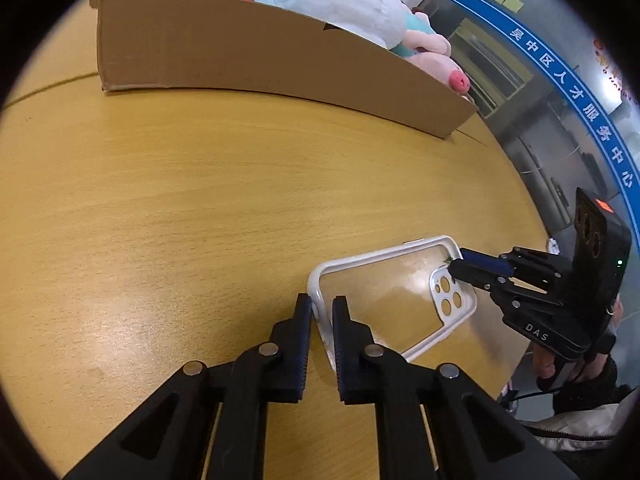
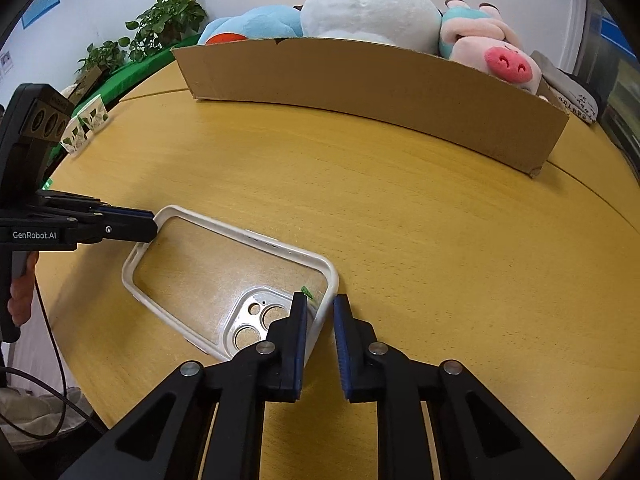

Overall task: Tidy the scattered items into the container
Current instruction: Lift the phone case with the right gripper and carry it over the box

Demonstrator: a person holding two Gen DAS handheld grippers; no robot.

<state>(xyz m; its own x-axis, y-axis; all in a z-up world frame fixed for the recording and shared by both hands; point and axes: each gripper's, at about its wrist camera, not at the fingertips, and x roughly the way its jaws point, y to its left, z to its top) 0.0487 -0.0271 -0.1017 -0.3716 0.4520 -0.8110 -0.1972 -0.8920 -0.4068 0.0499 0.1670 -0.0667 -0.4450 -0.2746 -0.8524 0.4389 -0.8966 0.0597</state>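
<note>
Clamping the phone case (image 1: 394,294) at both ends: left gripper (image 1: 322,312) pinching the near short rim in the left wrist view, at 6 o'clock; right gripper (image 2: 320,312) pinching the rim beside the camera cut-out in the right wrist view, likewise at 6 o'clock. Both jaws standing together on the white rim, nothing else between them. Lying flat on the bench (image 1: 180,208) for now, well apart from the box (image 1: 256,60) at 12 o'clock. Already sitting in the box: blue toy (image 2: 256,24), white toy (image 2: 368,8), pig (image 2: 496,56). Seemingly close to finished, judging by the bare wood; remaining only: lifting the case, carrying it toward 12 o'clock, dropping it over the cardboard wall.
</note>
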